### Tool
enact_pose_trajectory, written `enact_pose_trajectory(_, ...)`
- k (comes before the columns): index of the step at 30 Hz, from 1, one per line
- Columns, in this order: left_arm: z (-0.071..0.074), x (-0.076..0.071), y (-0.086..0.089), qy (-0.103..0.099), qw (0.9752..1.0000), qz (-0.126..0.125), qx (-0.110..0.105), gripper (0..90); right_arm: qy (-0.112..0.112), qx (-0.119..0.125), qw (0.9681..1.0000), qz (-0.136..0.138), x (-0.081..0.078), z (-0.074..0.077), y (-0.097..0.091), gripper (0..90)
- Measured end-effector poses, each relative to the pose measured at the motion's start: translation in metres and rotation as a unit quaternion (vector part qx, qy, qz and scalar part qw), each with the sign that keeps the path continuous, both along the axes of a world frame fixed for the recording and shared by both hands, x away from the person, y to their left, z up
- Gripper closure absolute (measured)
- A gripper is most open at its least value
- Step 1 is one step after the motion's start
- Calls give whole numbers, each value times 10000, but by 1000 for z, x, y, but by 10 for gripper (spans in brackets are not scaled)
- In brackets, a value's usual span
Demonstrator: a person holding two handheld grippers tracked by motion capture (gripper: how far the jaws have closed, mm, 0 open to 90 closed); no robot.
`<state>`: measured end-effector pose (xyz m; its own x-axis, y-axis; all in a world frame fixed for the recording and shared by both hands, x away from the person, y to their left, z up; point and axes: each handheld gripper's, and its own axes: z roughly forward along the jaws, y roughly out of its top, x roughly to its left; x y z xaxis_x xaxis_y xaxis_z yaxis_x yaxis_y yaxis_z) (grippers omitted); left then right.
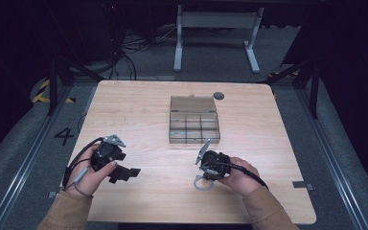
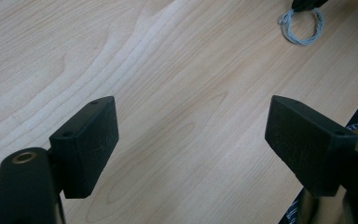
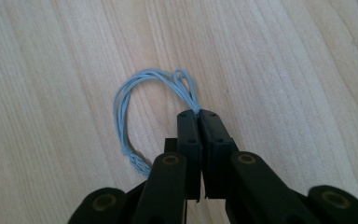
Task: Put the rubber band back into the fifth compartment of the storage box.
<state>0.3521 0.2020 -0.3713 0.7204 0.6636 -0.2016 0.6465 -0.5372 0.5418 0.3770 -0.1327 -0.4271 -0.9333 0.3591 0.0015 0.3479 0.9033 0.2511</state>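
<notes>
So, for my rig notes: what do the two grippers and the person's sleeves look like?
Both grippers, left gripper and right gripper, are black with blocky rectangular jaws, brass-coloured pivot rivets, a grey three-cornered top plate and a trailing black cable. The sleeves are tan.

Table (image 1: 139,110): light wood top with rounded corners, stood on grey floor.
Box (image 1: 193,120): clear, divided into compartments, lay near the far middle.
Disc (image 1: 218,95): small, dark, rested just beyond the box.
Cord loop (image 3: 135,102): pale blue, lay on the near side.
</notes>
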Motion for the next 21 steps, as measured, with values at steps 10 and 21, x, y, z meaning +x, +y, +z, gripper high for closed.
enact_pose_trajectory(10, 0, 0, 1, 8, 10000, 15, -7, 181, 11, 303, 9995, -50, -4, 16, -2, 885)
enact_pose_trajectory(21, 1, 1, 3, 7, 10000, 30, -9, 181, -180, 630, 9977, -146, -5, 39, -7, 886)
